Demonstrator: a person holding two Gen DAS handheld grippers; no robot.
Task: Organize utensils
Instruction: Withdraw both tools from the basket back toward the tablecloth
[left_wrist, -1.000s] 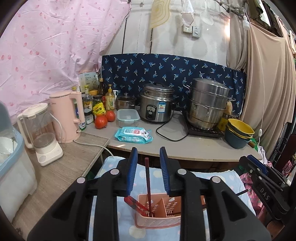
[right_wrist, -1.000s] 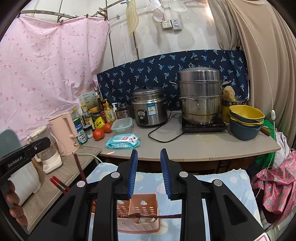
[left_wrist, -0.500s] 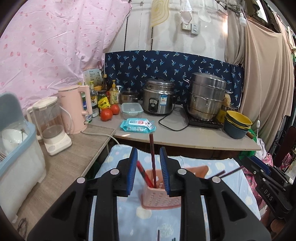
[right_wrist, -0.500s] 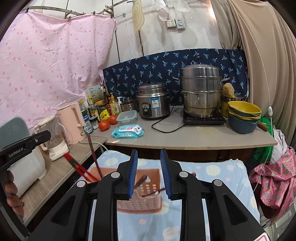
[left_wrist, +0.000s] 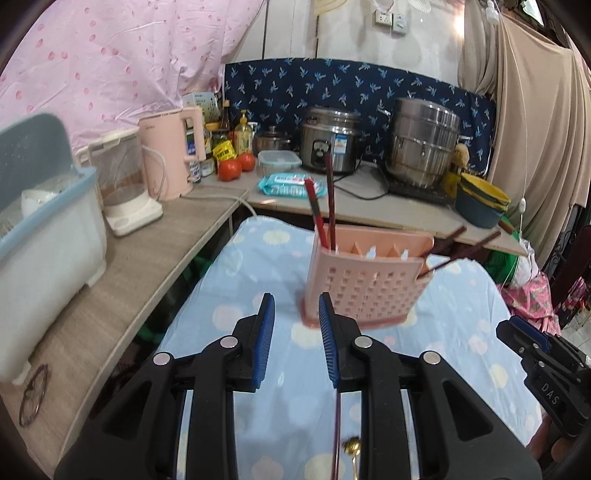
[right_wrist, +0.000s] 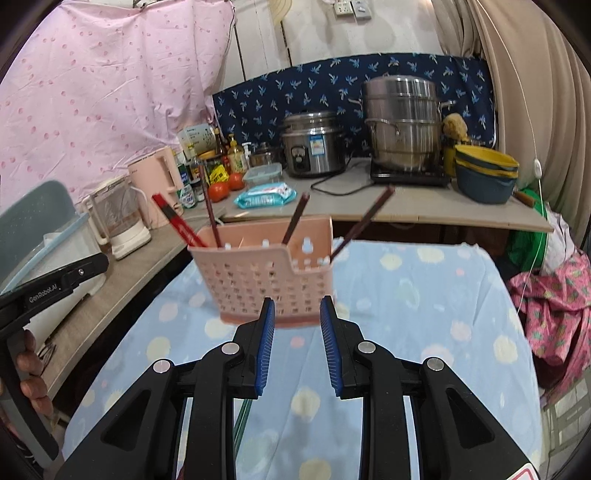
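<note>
Four chopsticks (left_wrist: 330, 201) were seen standing in the pink utensil caddy (left_wrist: 365, 284) on the dotted blue cloth (left_wrist: 229, 295), while one chopstick (left_wrist: 337, 432) and a gold spoon (left_wrist: 354, 448) were left lying, half hidden beneath the left gripper (left_wrist: 296, 341). Both it and the right gripper (right_wrist: 296, 343) were held parted and empty.

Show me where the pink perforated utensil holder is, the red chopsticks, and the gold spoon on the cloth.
Pink perforated plastic utensil holder (left_wrist: 364, 286), left wrist view, on its front wall.
Red chopsticks (left_wrist: 313, 201), left wrist view, on the shafts above the holder's rim.
Gold spoon (left_wrist: 351, 443), left wrist view, on its end between the gripper arms.
</note>
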